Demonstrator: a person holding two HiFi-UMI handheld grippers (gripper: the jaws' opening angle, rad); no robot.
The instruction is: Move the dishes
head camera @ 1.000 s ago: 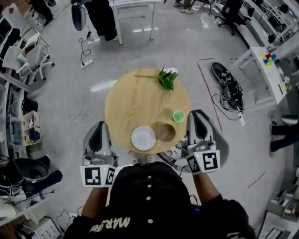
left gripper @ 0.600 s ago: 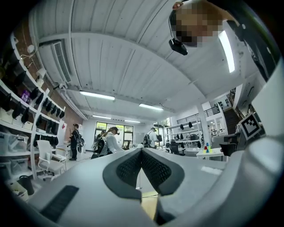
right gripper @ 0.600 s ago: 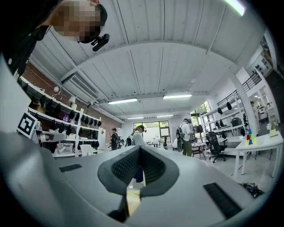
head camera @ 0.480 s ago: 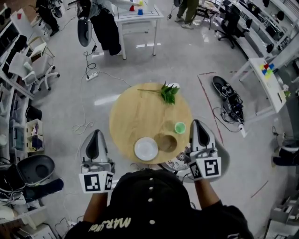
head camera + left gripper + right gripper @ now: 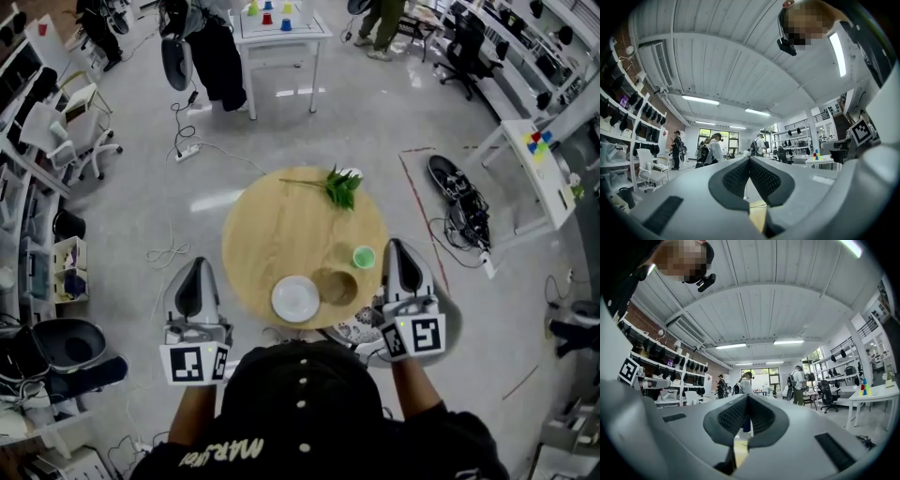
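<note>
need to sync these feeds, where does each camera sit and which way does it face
Head view: on the person's head, looking steeply down at the round table with the white plate and brown bowl; shows the person's dark top, left claw and right claw.
Left gripper view: on the left claw, looking level along its shut jaws into the room; the head camera shows at top.
Right gripper view: on the right claw, level along its shut jaws; head camera upper left.
Shared: both gripper views show ceiling lights and people by the far windows.
</note>
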